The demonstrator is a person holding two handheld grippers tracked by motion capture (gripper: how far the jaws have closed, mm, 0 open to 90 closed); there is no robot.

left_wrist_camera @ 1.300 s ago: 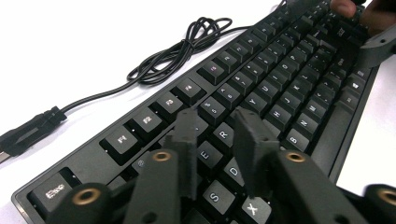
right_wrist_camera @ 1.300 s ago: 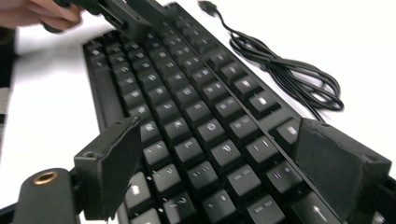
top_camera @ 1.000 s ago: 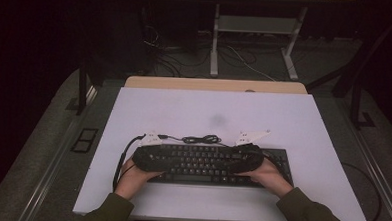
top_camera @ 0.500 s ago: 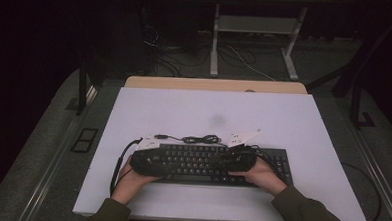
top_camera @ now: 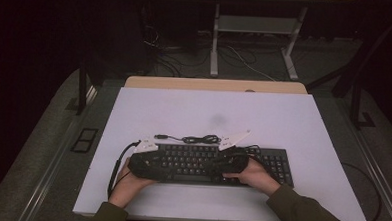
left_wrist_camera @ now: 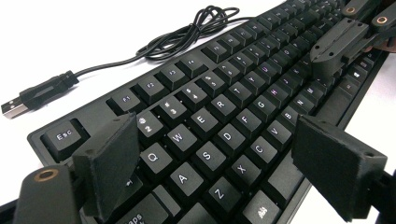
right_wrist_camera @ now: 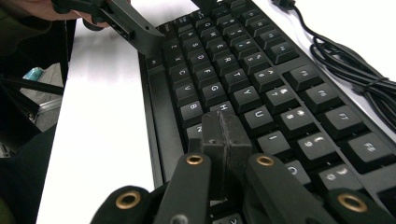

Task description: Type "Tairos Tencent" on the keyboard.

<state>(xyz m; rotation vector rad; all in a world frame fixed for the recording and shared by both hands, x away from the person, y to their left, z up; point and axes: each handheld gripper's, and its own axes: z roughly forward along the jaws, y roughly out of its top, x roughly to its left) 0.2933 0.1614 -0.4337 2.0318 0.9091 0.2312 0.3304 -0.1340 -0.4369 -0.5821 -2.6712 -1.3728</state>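
While over the keyboard (top_camera: pixel 201 163): left gripper (left_wrist_camera: pixel 215 172) fingers spread wide, right gripper (right_wrist_camera: pixel 225 133) fingers pressed together, empty.

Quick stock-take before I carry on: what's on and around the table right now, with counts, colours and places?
keyboard: one, black, near edge of the white table top, under both tongs.
cable: one, black, loosely bundled just behind the keyboard, its USB plug lying bare on the white surface.
second table: one, pale legs, on the dark floor beyond, with loose wires beneath it.
left tongs: one, black, jaws apart and just been opening, nothing between them, over the keyboard's left keys.
right tongs: one, black, jaws closed together on nothing, tips above the middle keys.
hands: two, green sleeves, entering from the bottom edge.
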